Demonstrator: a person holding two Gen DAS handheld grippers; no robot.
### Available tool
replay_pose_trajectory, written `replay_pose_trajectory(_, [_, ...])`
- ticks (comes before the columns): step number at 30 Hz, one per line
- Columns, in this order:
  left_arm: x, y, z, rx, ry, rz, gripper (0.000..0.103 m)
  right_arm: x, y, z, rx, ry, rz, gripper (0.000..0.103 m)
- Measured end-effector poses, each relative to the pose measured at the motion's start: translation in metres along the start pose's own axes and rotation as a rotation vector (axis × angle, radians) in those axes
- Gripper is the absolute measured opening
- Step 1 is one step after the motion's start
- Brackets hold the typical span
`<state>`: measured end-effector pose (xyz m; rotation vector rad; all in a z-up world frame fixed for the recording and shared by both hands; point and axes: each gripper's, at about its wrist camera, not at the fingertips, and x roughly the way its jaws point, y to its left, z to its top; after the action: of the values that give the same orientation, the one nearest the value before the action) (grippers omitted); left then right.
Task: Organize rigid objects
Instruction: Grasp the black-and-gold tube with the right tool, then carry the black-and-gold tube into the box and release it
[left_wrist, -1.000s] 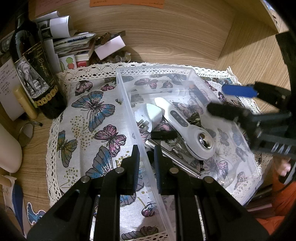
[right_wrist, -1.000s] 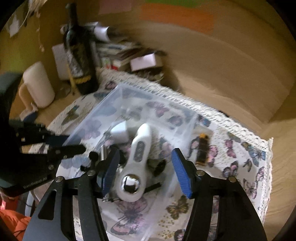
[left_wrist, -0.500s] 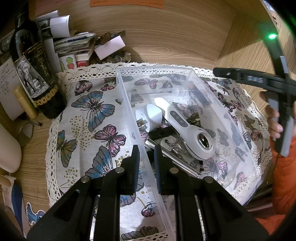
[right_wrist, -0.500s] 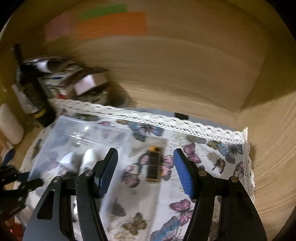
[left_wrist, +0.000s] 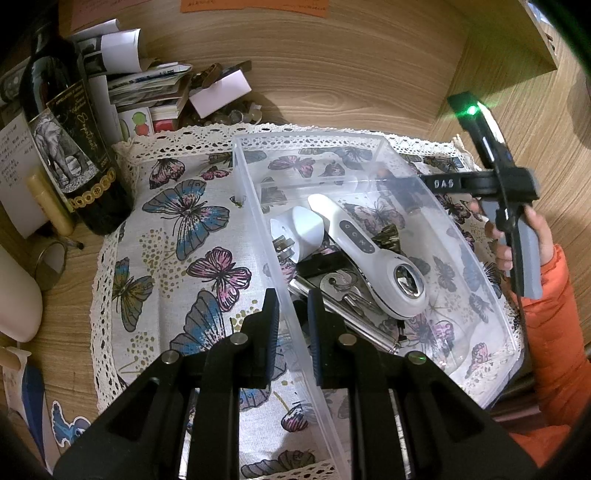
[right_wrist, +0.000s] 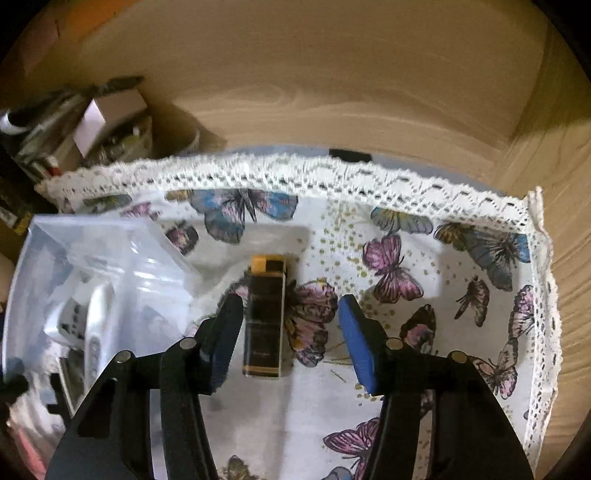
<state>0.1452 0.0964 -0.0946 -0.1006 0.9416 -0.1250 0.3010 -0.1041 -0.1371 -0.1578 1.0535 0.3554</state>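
- Now the left gripper (left_wrist: 291, 325) is clamped on the near left wall of the clear bin (left_wrist: 391, 146), one finger outside the wall and one inside, the pads pressed against the thin plastic.
- Inside the bin lie a white handheld device (left_wrist: 369, 254) with a shiny round head, a white plug (left_wrist: 299, 230), a bunch of keys (left_wrist: 341, 286) and a metal rod (left_wrist: 351, 321), all piled toward the near left part.
- The bin stands on a butterfly cloth (left_wrist: 192, 229) with a lace edge, spread over a wooden desk (left_wrist: 332, 74).
- The right gripper (right_wrist: 290, 334) hangs over the cloth just right of the bin; its jaws are closing, about half wide, with a black and gold box (right_wrist: 264, 317) lying between them.
- The left pad is just beside the box's long side and the blue right pad stands well clear of it; neither pad presses on it yet.
- The box lies flat on the cloth, its gold end pointing toward the back wall, outside the bin and close to its right wall.
- From the left wrist view, the right gripper's body shows beyond the bin's far right wall, held by a hand (left_wrist: 532, 240) in an orange sleeve (left_wrist: 554, 332).
- A dark wine bottle (left_wrist: 70, 147) stands at the cloth's back left corner, with a heap of papers (left_wrist: 147, 85) behind it.
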Motion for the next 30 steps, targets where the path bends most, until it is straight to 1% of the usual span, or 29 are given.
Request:
replay_pose_trajectory(3, [0.000, 0.000, 0.000, 0.002, 0.000, 0.001, 0.014, 0.008, 0.003, -0.006, -0.029, 0.022, -0.004, 0.051])
replay_pose_trajectory(5, [0.000, 0.000, 0.000, 0.003, 0.000, 0.002, 0.014, 0.014, 0.005, -0.010, -0.043, 0.030, -0.016, 0.049])
replay_pose_trajectory(7, [0.000, 0.000, 0.000, 0.002, 0.000, 0.002, 0.014, 0.011, 0.008, -0.013, -0.056, 0.014, -0.025, 0.035])
replay_pose_trajectory(8, [0.000, 0.000, 0.000, 0.003, -0.001, 0.003, 0.014, 0.009, 0.010, -0.013, -0.062, 0.017, -0.020, 0.021])
replay_pose_trajectory(10, [0.000, 0.000, 0.000, 0.002, -0.001, 0.002, 0.014, 0.004, 0.012, -0.014, -0.064, 0.016, -0.034, 0.022])
replay_pose_trajectory(12, [0.000, 0.000, 0.000, 0.002, -0.001, 0.002, 0.014, -0.006, 0.013, -0.015, -0.067, -0.003, -0.048, 0.022])
replay_pose_trajectory(14, [0.000, 0.000, 0.000, 0.002, -0.001, 0.002, 0.014, -0.015, 0.014, -0.018, -0.062, -0.024, -0.044, 0.022])
replay_pose_trajectory(17, [0.000, 0.000, 0.000, 0.003, -0.001, 0.002, 0.014, -0.037, 0.016, -0.021, -0.065, -0.065, -0.048, 0.022])
replay_pose_trajectory(21, [0.000, 0.000, 0.000, 0.001, -0.001, 0.002, 0.014, -0.075, 0.023, -0.028, -0.089, -0.142, -0.048, 0.022])
replay_pose_trajectory(23, [0.000, 0.001, 0.000, -0.002, -0.003, 0.001, 0.014, -0.088, 0.026, -0.022, -0.100, -0.173, -0.042, 0.022])
replay_pose_trajectory(26, [0.000, 0.001, -0.001, -0.001, -0.004, 0.001, 0.014, -0.112, 0.034, -0.029, -0.124, -0.216, -0.020, 0.022])
replay_pose_trajectory(29, [0.000, 0.001, -0.001, -0.002, -0.003, 0.001, 0.014, -0.127, 0.050, -0.035, -0.162, -0.254, -0.003, 0.022])
replay_pose_trajectory(30, [0.000, 0.001, -0.001, -0.001, -0.003, 0.001, 0.014, -0.126, 0.055, -0.033, -0.169, -0.264, -0.005, 0.022])
